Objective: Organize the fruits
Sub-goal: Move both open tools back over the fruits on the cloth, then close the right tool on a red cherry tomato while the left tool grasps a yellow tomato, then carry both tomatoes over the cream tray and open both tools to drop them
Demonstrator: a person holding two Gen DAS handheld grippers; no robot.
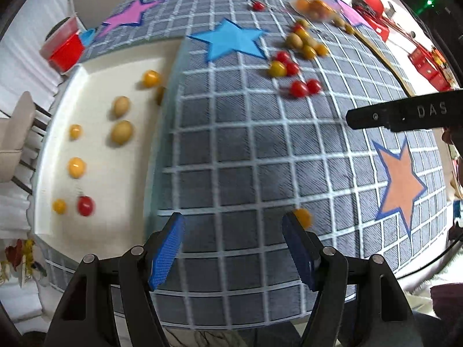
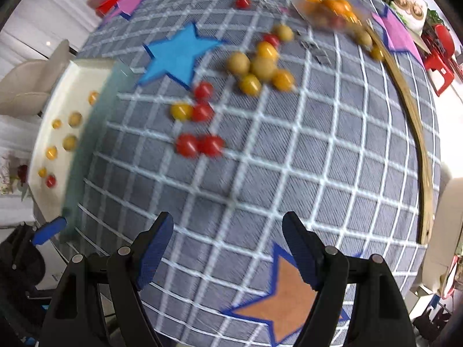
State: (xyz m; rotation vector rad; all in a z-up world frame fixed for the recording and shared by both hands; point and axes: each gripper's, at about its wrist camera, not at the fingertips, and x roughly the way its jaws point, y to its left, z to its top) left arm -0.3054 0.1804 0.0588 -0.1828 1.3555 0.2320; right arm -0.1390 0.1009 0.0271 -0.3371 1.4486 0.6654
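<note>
Fruits (image 2: 199, 112) lie scattered well ahead of both wide-apart, seemingly empty tongs, left (image 1: 233, 248) and right (image 2: 228, 248).

Only legible txt: white "DAS" on black bar (image 1: 405, 114) of the other gripper, left-wrist view.

The right tongs (image 2: 228, 248) stand with their blue-padded fingers (image 2: 153, 251) spread wide and nothing between them, above a tabletop (image 2: 289, 173) covered in grey grid-patterned cloth. An orange star (image 2: 289, 300) lies just beneath the right finger. Toward the middle, two red tomatoes (image 2: 199, 145) touch each other; beyond them sit a yellow and red cluster (image 2: 192, 107) and a heap of yellow-green fruits (image 2: 260, 68). A blue star (image 2: 179, 53) lies left of the heap. Along the left edge a white tray (image 2: 40, 133) holds several small fruits (image 2: 62, 141). At the far edge a clear bag (image 2: 327, 8) holds orange fruits.
</note>
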